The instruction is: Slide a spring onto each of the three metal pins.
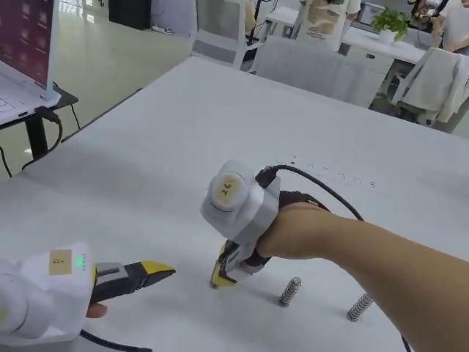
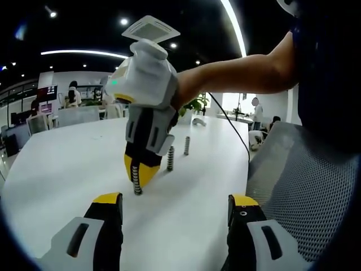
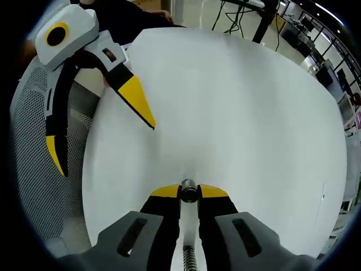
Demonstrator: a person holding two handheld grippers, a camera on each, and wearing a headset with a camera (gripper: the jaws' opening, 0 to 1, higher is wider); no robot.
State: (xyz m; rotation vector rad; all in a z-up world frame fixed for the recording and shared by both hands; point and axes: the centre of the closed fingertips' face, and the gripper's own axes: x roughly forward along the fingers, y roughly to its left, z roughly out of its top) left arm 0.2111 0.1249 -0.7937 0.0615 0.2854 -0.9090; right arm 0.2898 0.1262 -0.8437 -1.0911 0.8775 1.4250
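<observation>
Right claw (image 1: 220, 277) and left claw (image 2: 175, 200) working at the table (image 1: 220, 125). I am clenching my right claw on a spring (image 2: 135, 182), which is standing upright with its lower end touching the table directly under the yellow tips. In the right gripper view a round metal end (image 3: 188, 191) is sitting between the jaws, and I cannot tell whether it is the pin's top or the coil's. My left claw is hanging released, jaws wide apart and grasping nothing, near the right claw and low over the table. Beside my right forearm a nearer coiled post (image 1: 290, 291) and a farther coiled post (image 1: 359, 306) are standing upright, apart from each other. Each is appearing to be a pin already wearing its spring, though the pin inside is hidden. I am judging two of the three as done and the third as in hand, needing only to be seated fully and let go.
</observation>
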